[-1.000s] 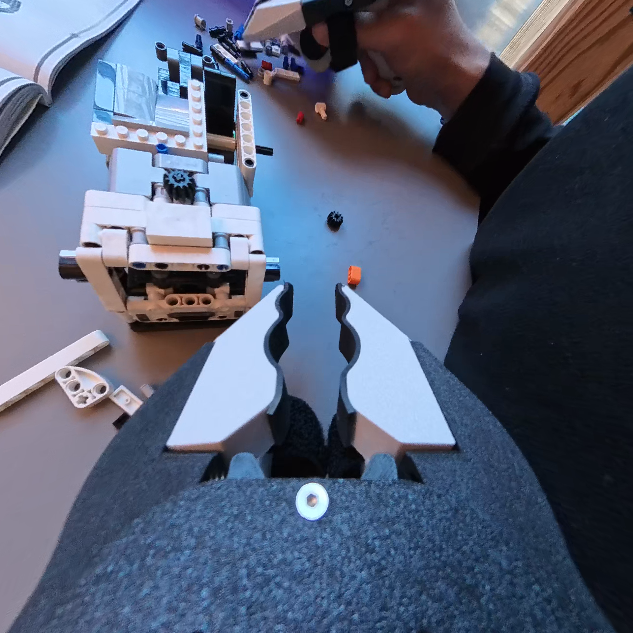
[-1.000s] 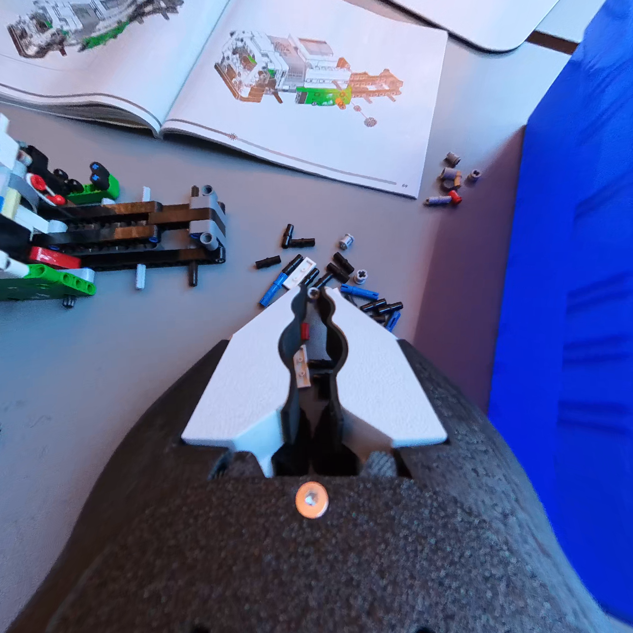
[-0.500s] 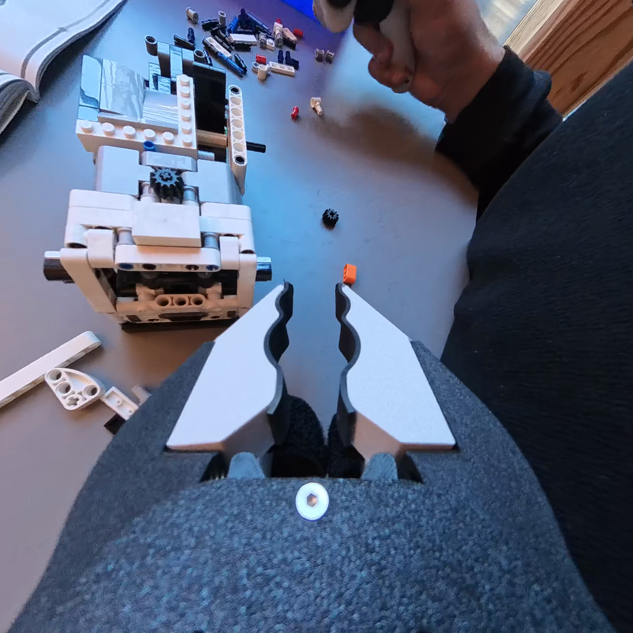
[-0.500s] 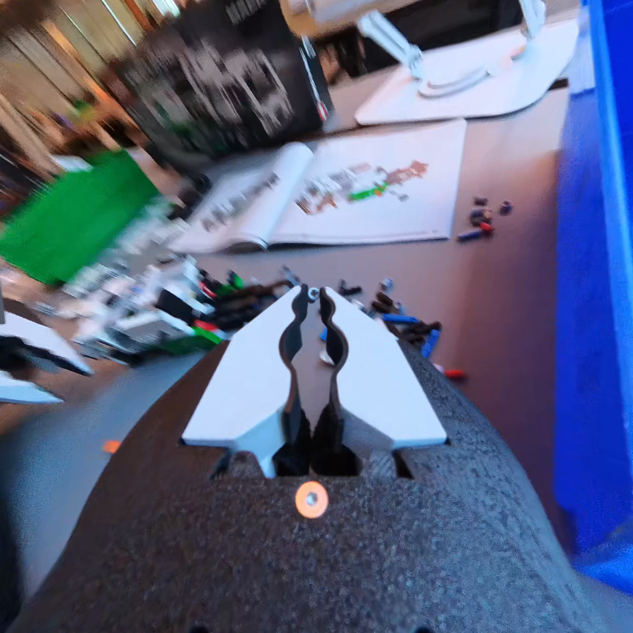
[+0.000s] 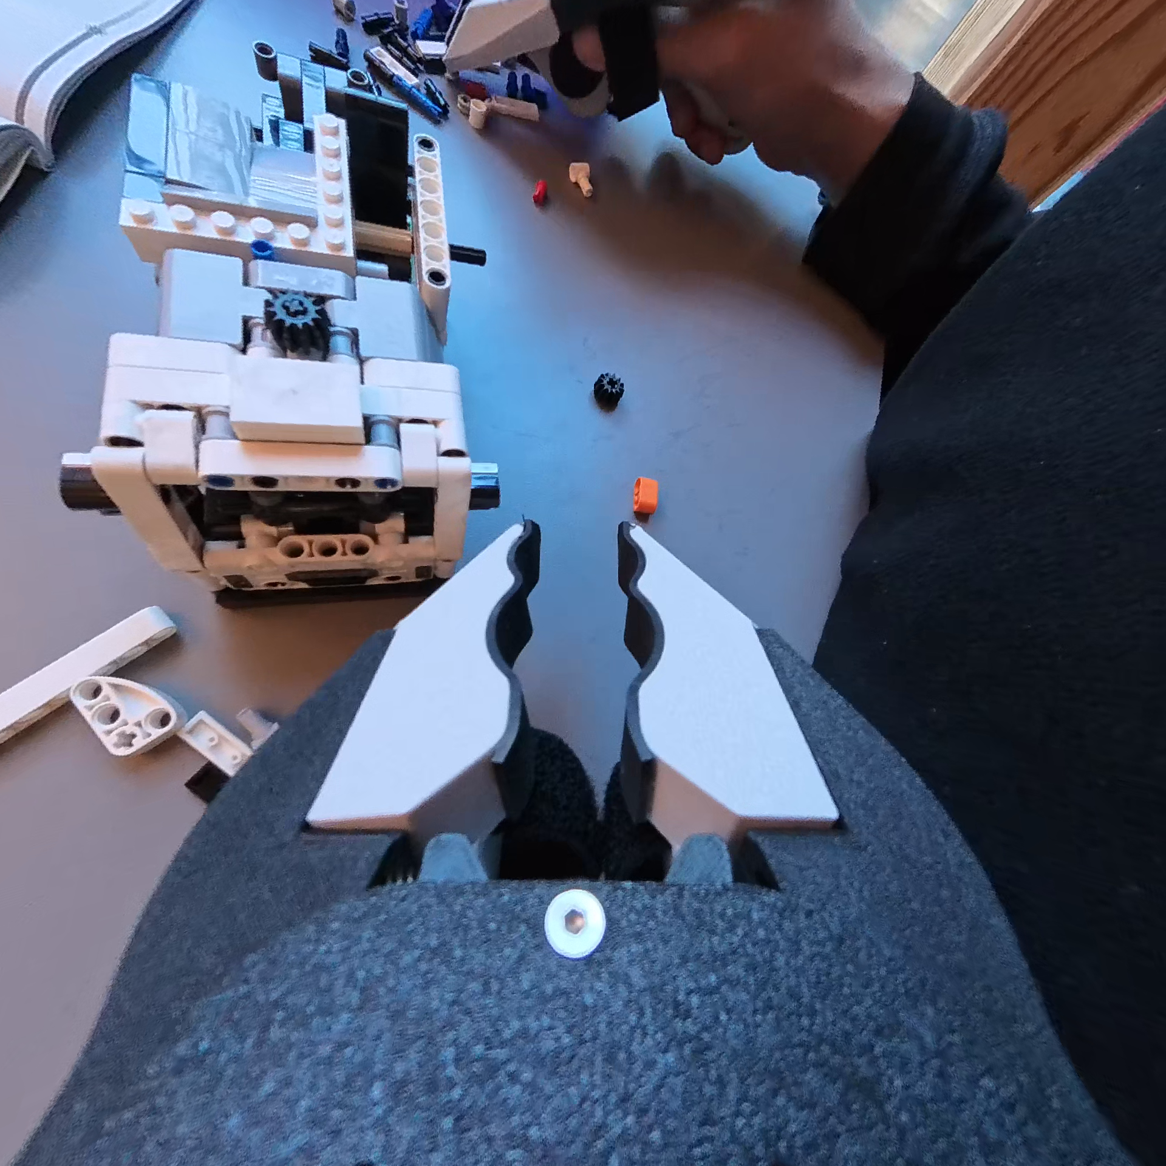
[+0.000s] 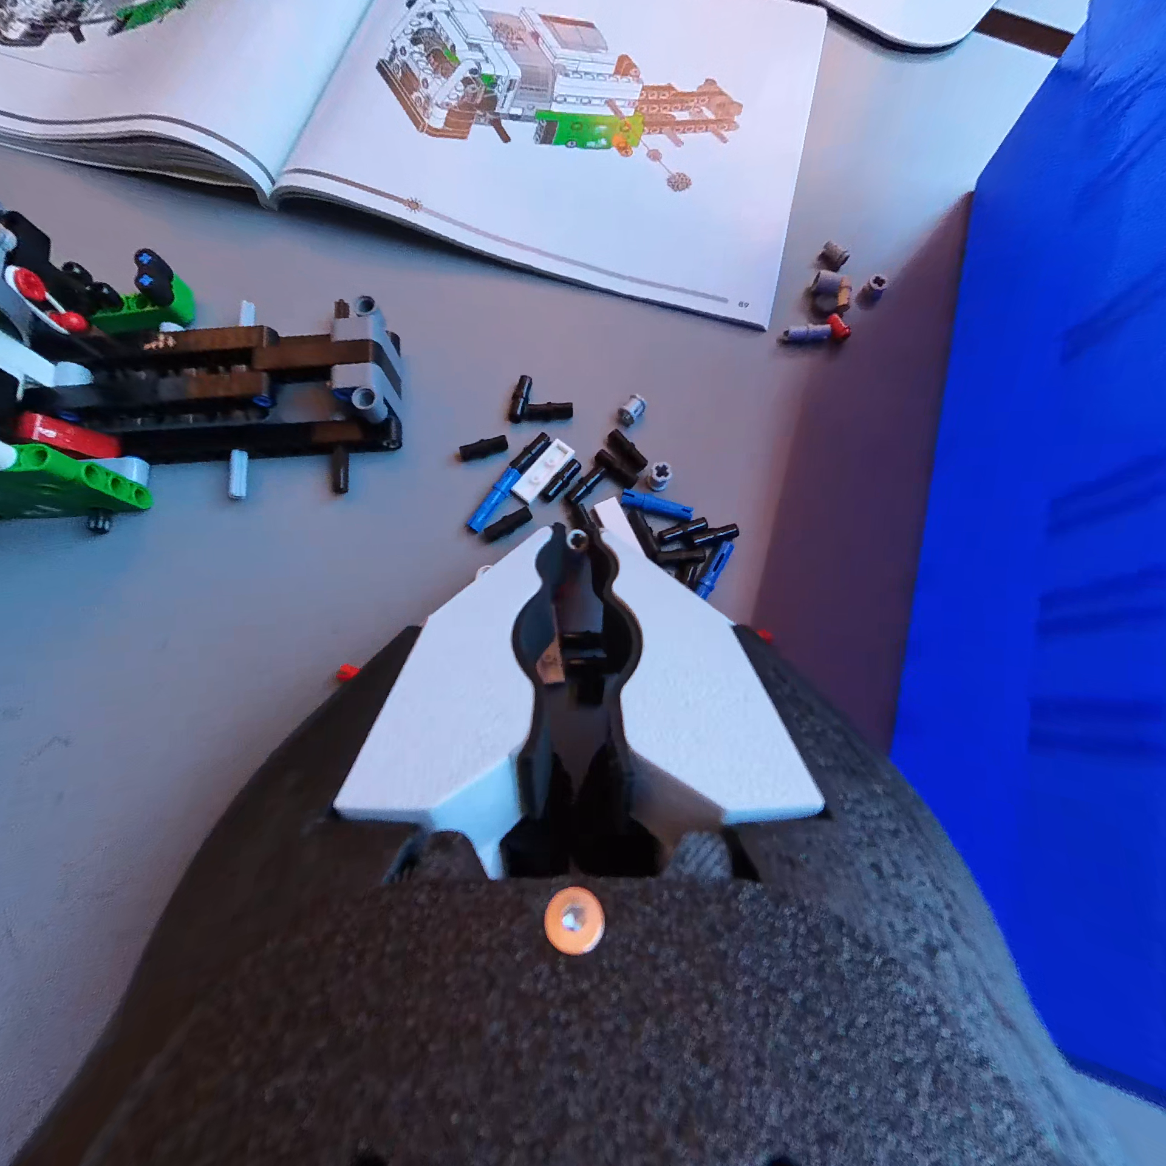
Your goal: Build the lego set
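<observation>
In the left wrist view, the white Lego vehicle build stands on the grey table, left of my left gripper. That gripper is open and empty, low over the table. An orange bush lies just right of its tip and a small black gear lies farther ahead. My right gripper is shut on a small grey round piece at its tips, over a pile of black and blue pins. The build's black, green and red end lies to its left. The right gripper also shows in the left wrist view, in a hand.
An open instruction booklet lies beyond the pins. A blue wall stands close on the right, with a few small pieces beside it. A white beam and loose white parts lie at the front left. A dark-clothed person fills the right. The gap from one gripper's tips to the other's is roughly 25 centimetres. Between my left fingertips and the orange bush there is roughly 5 centimetres. The small black gear lies some 9 centimetres from my left tips, 20 centimetres from my right tips.
My right gripper swung up and away from the pin pile, then came back down over it, still shut on the grey piece. My left gripper has barely moved.
</observation>
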